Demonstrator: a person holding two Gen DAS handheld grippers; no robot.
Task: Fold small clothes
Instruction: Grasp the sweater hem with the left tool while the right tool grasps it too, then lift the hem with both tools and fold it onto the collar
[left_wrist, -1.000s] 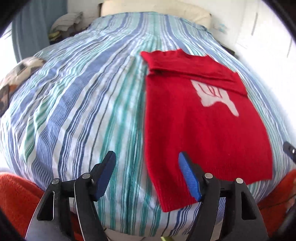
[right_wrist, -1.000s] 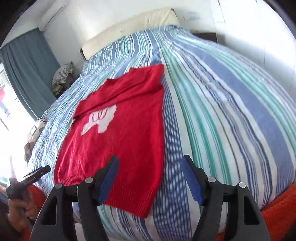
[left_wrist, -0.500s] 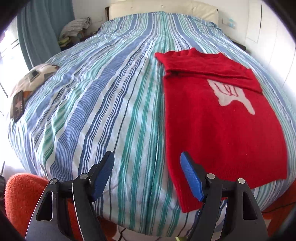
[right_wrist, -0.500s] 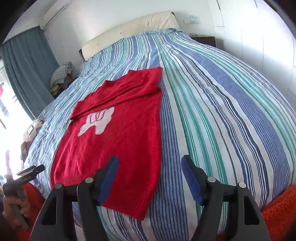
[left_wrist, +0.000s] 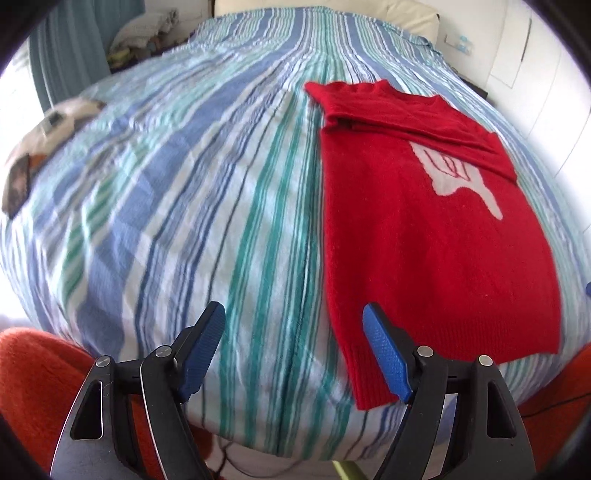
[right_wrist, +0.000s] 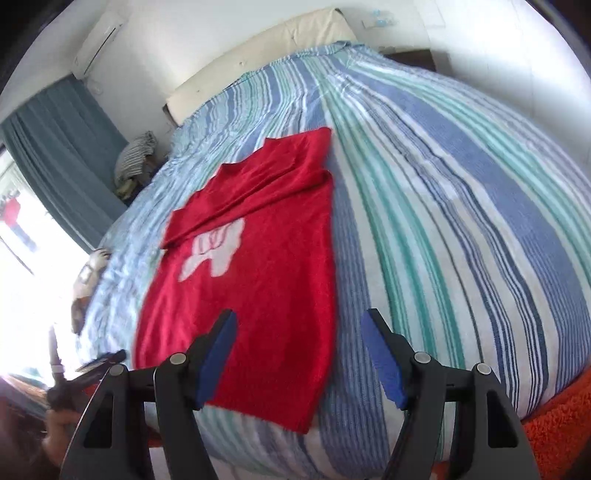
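Flat on the striped bedspread (left_wrist: 192, 177), red sweater (left_wrist: 424, 236) (sleeves folded in) lies ahead of left gripper (left_wrist: 293, 354) and right gripper (right_wrist: 298, 358), both wide open, empty.

Red sweater (left_wrist: 436, 236), blue-green striped bedspread (left_wrist: 184, 192)

Sweater (left_wrist: 424, 229) lies flat on bed (left_wrist: 184, 184), hem at near edge, folded-over top toward headboard (right_wrist: 258, 62). Left gripper (left_wrist: 293, 350) sits left of hem corner, over bare bedding; right gripper (right_wrist: 299, 354) over opposite hem corner. Curtain (right_wrist: 55, 147) and clothes pile (right_wrist: 135, 155) beyond bed's left side
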